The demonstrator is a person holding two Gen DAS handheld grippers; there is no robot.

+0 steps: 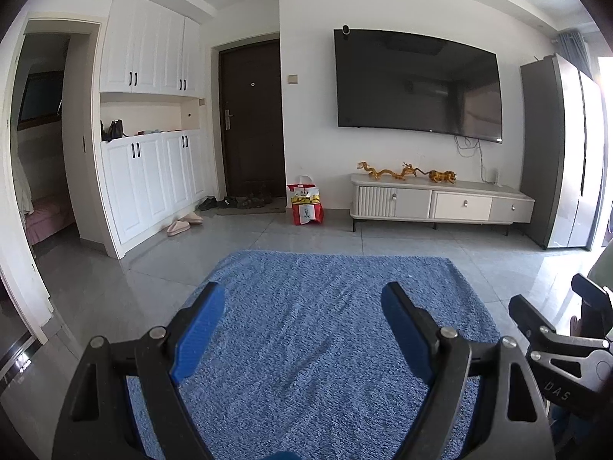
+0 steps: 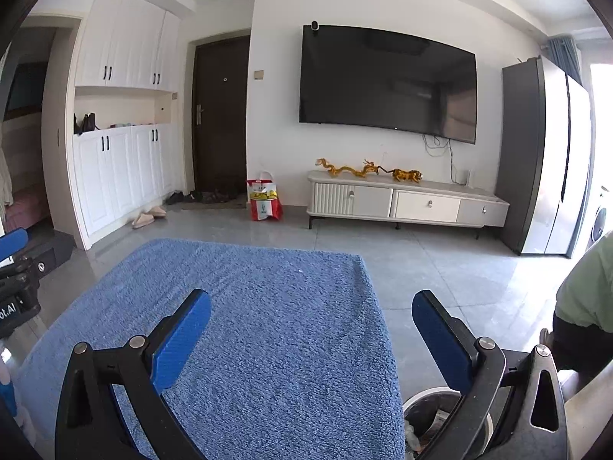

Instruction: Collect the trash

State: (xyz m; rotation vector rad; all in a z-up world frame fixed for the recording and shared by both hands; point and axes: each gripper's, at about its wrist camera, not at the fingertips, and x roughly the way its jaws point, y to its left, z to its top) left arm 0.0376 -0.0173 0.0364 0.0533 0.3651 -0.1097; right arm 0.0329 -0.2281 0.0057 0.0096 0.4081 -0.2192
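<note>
Blue terry cloth (image 1: 306, 326) spread flat across the whole foreground, bare of any scrap in either view. Left gripper (image 1: 302, 306) poised over it, jaws spread wide, nothing between the blue pads. Right gripper (image 2: 312, 314) much the same: jaws gaping, empty, hanging past the cloth's right edge. Trash bin (image 2: 421, 414) down at the lower right of the right wrist view, just beside that edge, lined dark, with bits of rubbish already inside and partly hidden behind the right finger.

No loose trash visible on the cloth, so probably near the end of the job, or else hunting for the next piece. Red and white takeaway bag (image 1: 306, 203) on the floor by the dark door (image 1: 253, 119), well apart from both grippers; rubbish or not, impossible to say.

Risks from here, as a judgement only: snagging the cloth's loops with an open fingertip and dragging the whole sheet; clipping the bin rim with the right finger, so close beside it, and tipping the contents out; knocking the two grippers together, the right one already crowding the edge of the left wrist view; missing small scraps hidden below the frame.
</note>
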